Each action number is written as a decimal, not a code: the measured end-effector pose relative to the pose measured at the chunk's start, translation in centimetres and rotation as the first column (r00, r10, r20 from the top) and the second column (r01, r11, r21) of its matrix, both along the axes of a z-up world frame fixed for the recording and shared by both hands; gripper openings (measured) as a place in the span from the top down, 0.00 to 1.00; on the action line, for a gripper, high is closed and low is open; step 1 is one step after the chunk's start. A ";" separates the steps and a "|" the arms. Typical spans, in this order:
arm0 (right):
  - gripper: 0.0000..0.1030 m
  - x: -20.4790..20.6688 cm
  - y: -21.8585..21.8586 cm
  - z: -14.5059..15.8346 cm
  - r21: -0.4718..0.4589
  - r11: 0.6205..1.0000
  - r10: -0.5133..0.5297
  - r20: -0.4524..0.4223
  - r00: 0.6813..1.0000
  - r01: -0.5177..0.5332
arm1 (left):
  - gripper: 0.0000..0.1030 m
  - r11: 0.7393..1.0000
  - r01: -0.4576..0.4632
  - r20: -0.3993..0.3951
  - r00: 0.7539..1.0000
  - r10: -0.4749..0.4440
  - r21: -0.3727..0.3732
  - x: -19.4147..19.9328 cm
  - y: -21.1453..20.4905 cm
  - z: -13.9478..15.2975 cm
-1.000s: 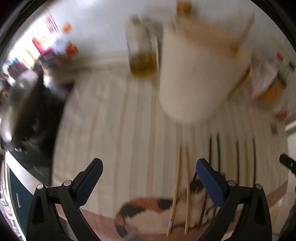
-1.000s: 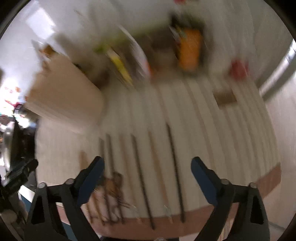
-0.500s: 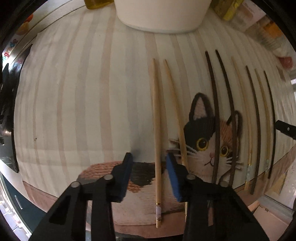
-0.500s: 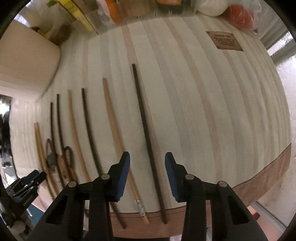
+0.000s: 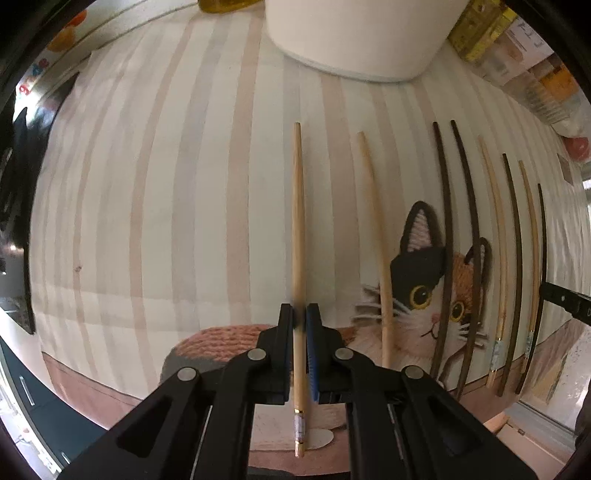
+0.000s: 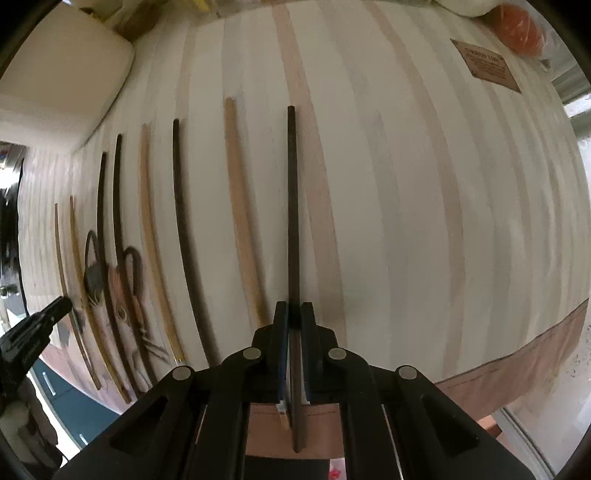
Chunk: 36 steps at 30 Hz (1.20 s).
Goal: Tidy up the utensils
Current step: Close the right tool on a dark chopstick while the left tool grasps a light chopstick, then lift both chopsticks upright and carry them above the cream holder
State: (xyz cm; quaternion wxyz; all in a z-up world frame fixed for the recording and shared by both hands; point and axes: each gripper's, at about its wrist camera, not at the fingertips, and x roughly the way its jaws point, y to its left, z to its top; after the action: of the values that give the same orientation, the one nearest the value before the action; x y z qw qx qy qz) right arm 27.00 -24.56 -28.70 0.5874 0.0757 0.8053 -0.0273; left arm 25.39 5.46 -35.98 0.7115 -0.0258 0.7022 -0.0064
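Several chopsticks lie side by side on a striped mat with a cat picture [image 5: 424,291]. My left gripper [image 5: 300,314] is shut on the leftmost light wooden chopstick [image 5: 298,229], which runs between its blue pads and on toward the white holder [image 5: 354,33]. My right gripper [image 6: 294,312] is shut on the rightmost dark chopstick [image 6: 292,206]. A second light chopstick [image 5: 376,236] lies just right of the one held on the left. A tan chopstick [image 6: 242,210] lies left of the dark one held on the right.
The striped mat [image 6: 424,221] is bare to the right of the dark chopstick, up to a brown label [image 6: 487,66]. Jars and packets [image 5: 535,74] stand at the back. The mat's pink hem [image 6: 517,362] marks the near edge. A dark stove top [image 5: 18,184] lies to the left.
Both grippers have come down to the mat and their jaws went from wide apart to shut, the left on the light chopstick, the right on the dark one.
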 end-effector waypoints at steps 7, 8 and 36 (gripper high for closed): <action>0.93 1.6 0.3 -0.7 -0.024 1.000 0.018 -0.017 1.000 -0.019 | 0.90 1.000 0.008 -0.009 1.000 -0.008 0.007 0.5 0.3 -0.2; 0.93 1.6 0.3 -0.8 -0.025 0.999 0.021 -0.018 1.000 -0.021 | 0.90 1.000 0.013 -0.010 1.000 -0.013 0.013 1.4 -0.5 -0.2; 0.94 6.1 4.6 5.5 0.025 1.000 0.008 0.262 0.965 -0.015 | 0.96 0.999 -0.012 0.264 0.964 0.024 -0.046 3.9 1.1 10.8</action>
State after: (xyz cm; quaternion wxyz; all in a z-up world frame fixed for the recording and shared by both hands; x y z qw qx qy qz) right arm 33.14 -20.01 -23.23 0.6879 0.0819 0.7212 -0.0031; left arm 29.26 6.61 -25.20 0.7982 -0.0469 0.6002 -0.0189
